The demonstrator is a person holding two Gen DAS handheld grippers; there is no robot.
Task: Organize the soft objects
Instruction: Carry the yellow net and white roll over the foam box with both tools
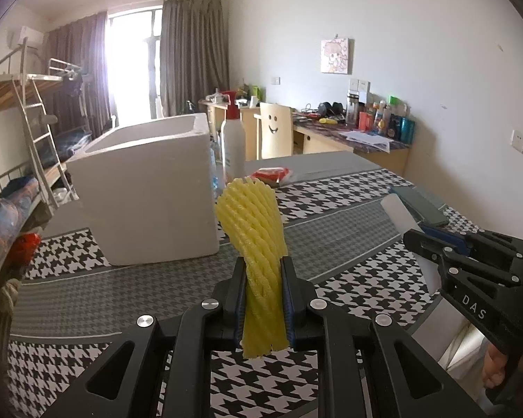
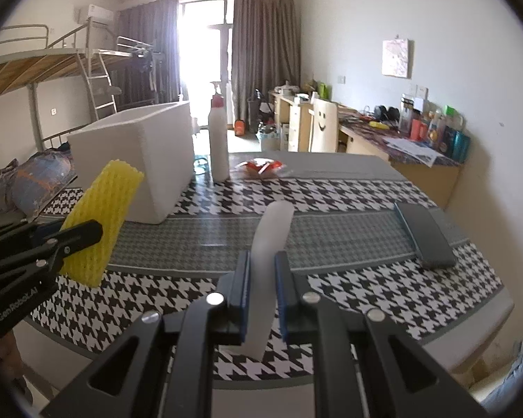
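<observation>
Left gripper clamps a yellow foam net; right gripper clamps a white foam sheet; neither is yet in the white box at the table's far-left corner.

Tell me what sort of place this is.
Most likely a dorm room or shared bedroom used as living space. A metal bunk bed with a ladder stands along the wall, a long cluttered desk runs opposite, and curtains frame a bright balcony door.
</observation>
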